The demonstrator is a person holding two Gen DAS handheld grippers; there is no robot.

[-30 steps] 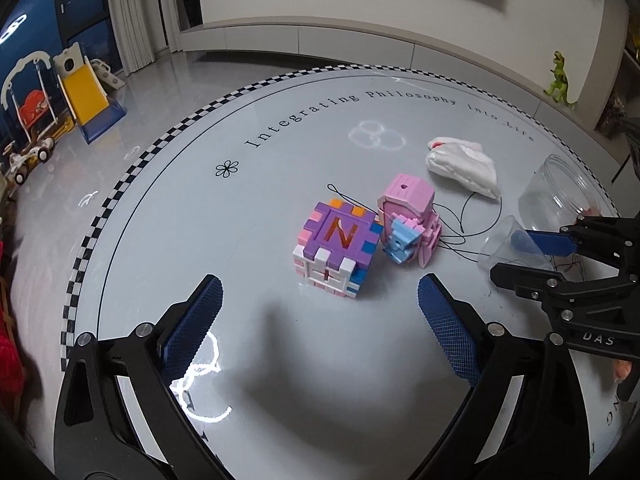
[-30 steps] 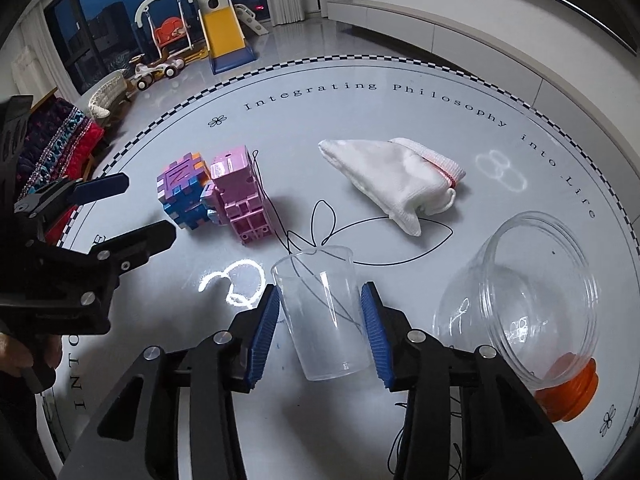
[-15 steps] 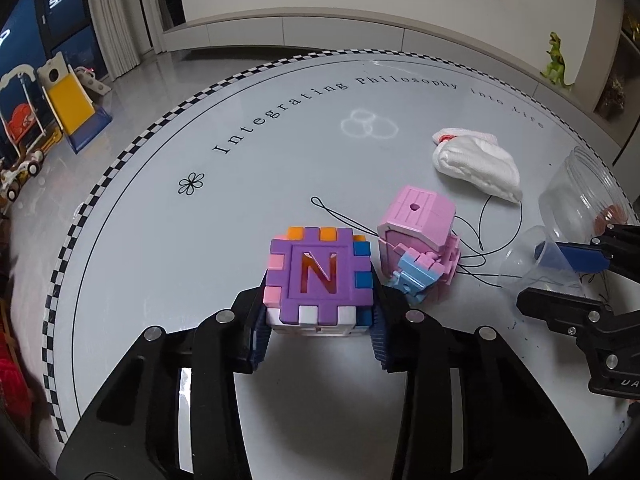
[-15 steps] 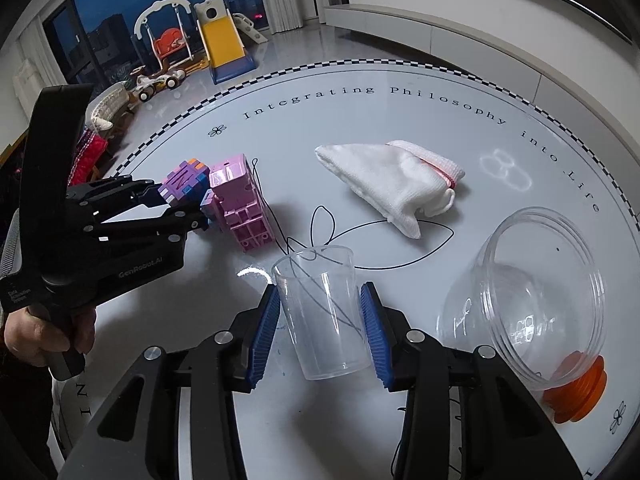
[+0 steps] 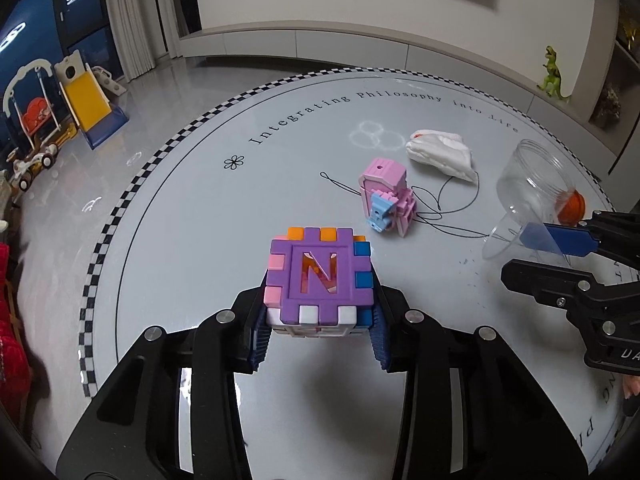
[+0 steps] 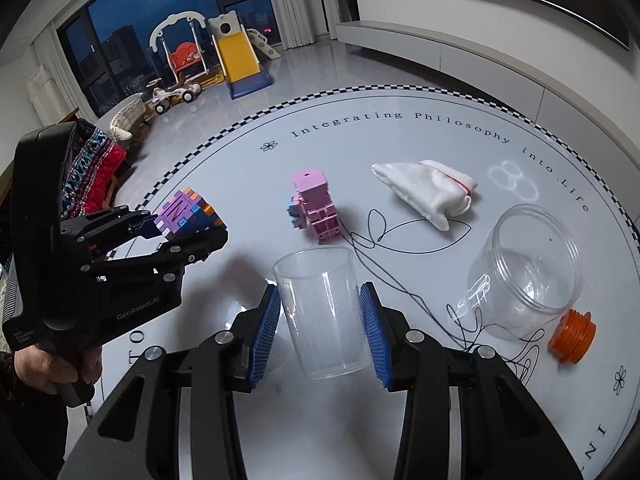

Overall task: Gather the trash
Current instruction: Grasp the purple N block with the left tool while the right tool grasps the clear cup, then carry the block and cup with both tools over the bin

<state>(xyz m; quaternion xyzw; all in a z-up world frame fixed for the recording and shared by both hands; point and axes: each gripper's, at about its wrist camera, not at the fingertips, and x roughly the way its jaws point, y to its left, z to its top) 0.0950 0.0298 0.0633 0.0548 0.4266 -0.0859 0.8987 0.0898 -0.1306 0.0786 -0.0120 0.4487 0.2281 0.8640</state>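
Clear plastic cup (image 6: 326, 312), centre of the right-wrist view, sits clamped in the right gripper (image 6: 320, 334), long axis tilted, mouth toward the upper frame. Left gripper (image 5: 318, 334) has just closed on the purple block cube (image 5: 320, 282). Squeezing could buckle the cup; black string (image 6: 404, 236) on the tabletop (image 6: 400, 160) may snag.

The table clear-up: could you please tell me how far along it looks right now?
Nothing looks collected yet. In hand: the left claw grips the purple N cube, and the right claw grips the clear cup. Left on the table: the pink block toy, white cloth, black string, clear jar and orange lid.
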